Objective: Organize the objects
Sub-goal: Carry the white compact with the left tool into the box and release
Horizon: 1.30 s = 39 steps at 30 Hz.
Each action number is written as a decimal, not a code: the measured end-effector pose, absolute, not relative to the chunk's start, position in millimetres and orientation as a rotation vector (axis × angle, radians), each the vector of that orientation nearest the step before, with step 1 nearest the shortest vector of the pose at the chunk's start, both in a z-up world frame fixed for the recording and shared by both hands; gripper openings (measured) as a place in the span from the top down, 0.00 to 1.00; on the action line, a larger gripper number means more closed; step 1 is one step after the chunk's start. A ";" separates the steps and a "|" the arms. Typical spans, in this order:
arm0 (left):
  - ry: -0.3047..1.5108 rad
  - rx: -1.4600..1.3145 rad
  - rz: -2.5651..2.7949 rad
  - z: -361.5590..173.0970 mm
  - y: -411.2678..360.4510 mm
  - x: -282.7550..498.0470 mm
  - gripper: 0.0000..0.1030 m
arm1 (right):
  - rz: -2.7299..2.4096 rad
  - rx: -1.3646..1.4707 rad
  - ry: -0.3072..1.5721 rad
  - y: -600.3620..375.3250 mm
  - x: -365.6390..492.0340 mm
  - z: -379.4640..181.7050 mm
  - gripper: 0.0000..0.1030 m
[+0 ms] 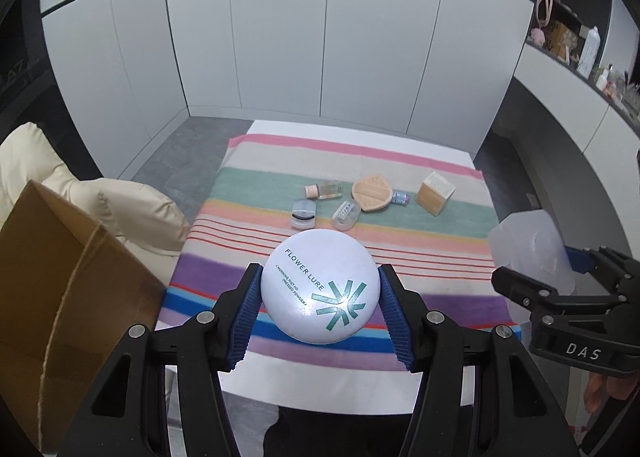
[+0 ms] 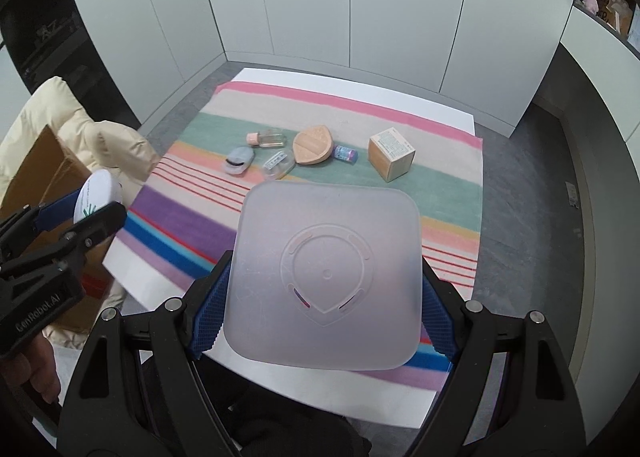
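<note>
Pads of the left claw [image 1: 320, 311] pressed on opposite edges of a round white powder compact [image 1: 319, 286], held clear above the near end of the striped blanket [image 1: 400, 181] on the bench [image 2: 400, 405]. The right claw [image 2: 322, 323] stood wide, its blue pads closed on the two sides of a frosted square plastic container [image 2: 326, 277], likewise held above the blanket.

The compact looked light, stiff and smooth-shelled, so it would likely slip unless gripped across its widest rim, as it was. The container seemed light and slightly flexible; its flat side walls were the sensible hold, with only gentle pressure.

Farther out, on the green stripe, lay a small glass bottle [image 2: 269, 138], a peach leaf-shaped case [image 2: 313, 146], a clear capsule case [image 2: 279, 164], a grey eyelash curler case [image 2: 239, 161], a tiny purple jar [image 2: 345, 154] and a tan carton [image 2: 391, 154]. A cardboard box [image 1: 60, 297] stood off the bench's left side, beside a cream jacket [image 1: 52, 173].
</note>
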<state>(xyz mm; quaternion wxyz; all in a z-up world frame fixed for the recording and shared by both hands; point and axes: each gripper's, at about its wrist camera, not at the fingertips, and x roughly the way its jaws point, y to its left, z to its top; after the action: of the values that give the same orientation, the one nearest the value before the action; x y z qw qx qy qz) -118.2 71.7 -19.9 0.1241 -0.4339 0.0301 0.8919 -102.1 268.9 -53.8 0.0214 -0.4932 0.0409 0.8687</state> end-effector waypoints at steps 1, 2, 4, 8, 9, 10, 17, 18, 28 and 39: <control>0.074 -1.254 2.605 -16.2 67.6 -115.1 0.44 | 2.702 -1.526 0.127 267.0 -99.8 -51.9 0.18; 0.064 -1.241 2.613 -12.6 63.5 -112.3 0.44 | 2.714 -1.522 0.122 264.6 -98.5 -49.6 0.18; 0.044 -1.228 2.621 -8.5 58.1 -108.9 0.44 | 2.741 -1.496 0.112 260.1 -95.5 -44.6 0.18; 0.019 -1.211 2.641 0.6 47.8 -105.1 0.44 | 2.769 -1.485 0.141 252.1 -96.5 -35.1 0.18; 0.021 -1.204 2.645 1.7 46.7 -104.8 0.44 | 2.782 -1.477 0.128 248.5 -97.2 -31.9 0.18; 0.022 -1.196 2.649 2.9 44.2 -104.4 0.44 | 2.796 -1.463 0.113 244.3 -97.9 -28.1 0.18; 0.029 -1.204 2.688 -5.0 23.0 -109.2 0.44 | 2.846 -1.457 0.131 223.7 -107.4 -24.0 0.18; 0.022 -1.208 2.690 -6.4 20.6 -109.7 0.44 | 2.848 -1.458 0.121 220.5 -109.1 -24.8 0.18; -0.020 -1.198 2.734 -3.4 -5.3 -112.9 0.44 | 2.887 -1.461 0.079 195.4 -117.9 -29.7 0.18; -0.052 -1.211 2.809 -1.1 -55.5 -104.4 0.44 | 2.964 -1.450 0.016 148.6 -129.5 -25.3 0.18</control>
<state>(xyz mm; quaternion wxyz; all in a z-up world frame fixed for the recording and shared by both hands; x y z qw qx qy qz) -104.4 -55.5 -1.1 0.0410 -0.3953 -0.0168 0.9175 -129.5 148.6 -25.3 -0.0789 -0.4379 0.0048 0.8955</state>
